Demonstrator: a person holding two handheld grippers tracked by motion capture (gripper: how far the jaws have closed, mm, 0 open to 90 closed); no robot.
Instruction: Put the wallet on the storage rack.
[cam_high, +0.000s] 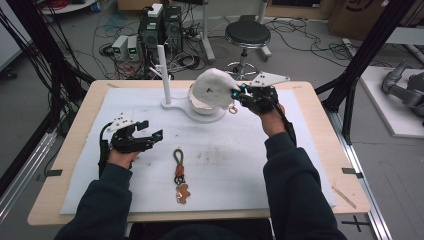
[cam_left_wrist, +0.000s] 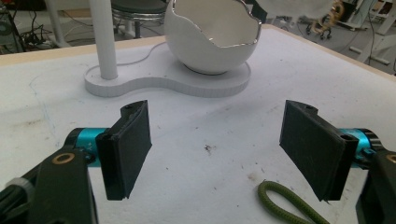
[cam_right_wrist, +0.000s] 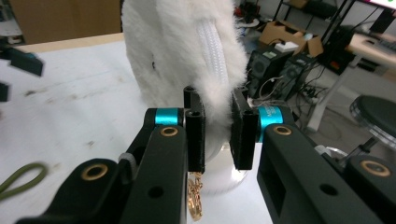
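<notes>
High view has the right gripper (cam_high: 239, 93) pinching a fluffy white pouch (cam_high: 214, 87) above the egg-shaped bowl (cam_high: 200, 104). Left gripper (cam_high: 150, 136) sits spread over the counter (cam_high: 300, 165); looks like lowering it in comes next.

A fluffy white zippered pouch (cam_high: 212, 89) hangs above the white egg-shaped bowl (cam_left_wrist: 212, 39) — gold clasp (cam_right_wrist: 195, 200) dangling. An olive cord keychain (cam_high: 179, 175) lies flat on the mat — near the front edge.
</notes>
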